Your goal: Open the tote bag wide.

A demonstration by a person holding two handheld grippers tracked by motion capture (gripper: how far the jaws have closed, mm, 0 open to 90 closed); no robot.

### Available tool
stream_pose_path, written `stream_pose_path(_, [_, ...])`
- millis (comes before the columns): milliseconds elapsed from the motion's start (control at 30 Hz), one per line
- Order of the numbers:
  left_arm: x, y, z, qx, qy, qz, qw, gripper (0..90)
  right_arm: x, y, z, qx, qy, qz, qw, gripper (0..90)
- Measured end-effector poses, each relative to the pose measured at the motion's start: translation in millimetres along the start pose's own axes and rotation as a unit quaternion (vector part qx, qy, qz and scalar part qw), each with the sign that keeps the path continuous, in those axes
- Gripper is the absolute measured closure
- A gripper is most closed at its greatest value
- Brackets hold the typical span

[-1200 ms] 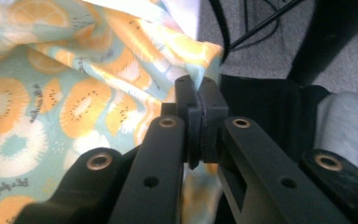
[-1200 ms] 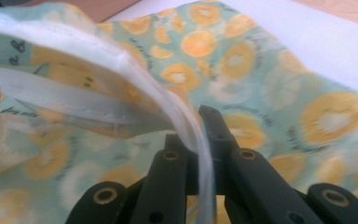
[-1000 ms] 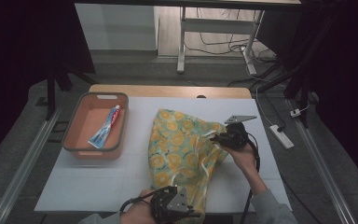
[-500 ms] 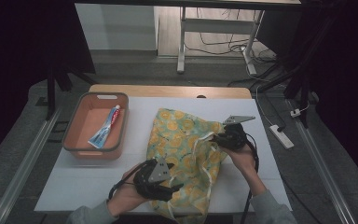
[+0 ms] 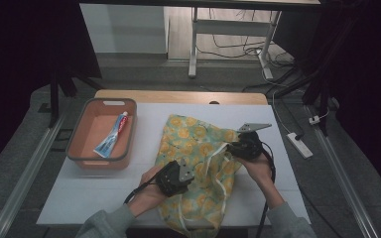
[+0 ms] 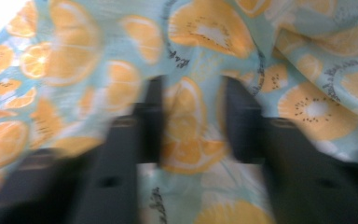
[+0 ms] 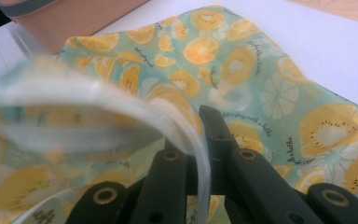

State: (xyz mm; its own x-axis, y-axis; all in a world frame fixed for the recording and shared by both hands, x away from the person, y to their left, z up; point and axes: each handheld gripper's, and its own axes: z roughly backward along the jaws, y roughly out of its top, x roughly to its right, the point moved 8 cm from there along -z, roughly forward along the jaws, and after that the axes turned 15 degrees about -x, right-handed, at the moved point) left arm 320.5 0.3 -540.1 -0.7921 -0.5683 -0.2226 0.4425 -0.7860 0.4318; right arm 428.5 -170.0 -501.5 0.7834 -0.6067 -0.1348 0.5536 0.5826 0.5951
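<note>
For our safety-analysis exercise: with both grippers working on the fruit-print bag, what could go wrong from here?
1. The right gripper is shut on the bag's pale handle alone; a tug could slip it free.
2. The left gripper, jaws just closing over loose cloth of the fruit-print bag, might pinch both layers and keep the bag from opening.

An orange tray [image 5: 77, 157] sits at about nine o'clock on the white table [image 5: 287, 144], a toothpaste tube [image 5: 112, 141] lying slantwise inside it. At three o'clock, off the table's edge, a white power strip [image 5: 299, 145] rests on the grey floor [image 5: 25, 148].
</note>
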Motion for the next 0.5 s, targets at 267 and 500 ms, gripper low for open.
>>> stream_pose_path(267, [-37.8, -6.5, 23.7, 0.044, -0.021, 0.06, 0.997, 87.8, -7.5, -5.7, 25.9, 0.01, 0.01, 0.019, 0.9997, 87.1])
stream_pose_path(500, [-73.2, -5.0, 52.4, 0.098, -0.059, 0.111, 0.9873, 87.9, -29.2, -2.1, 51.8, 0.023, 0.046, 0.046, 0.9976, 87.1])
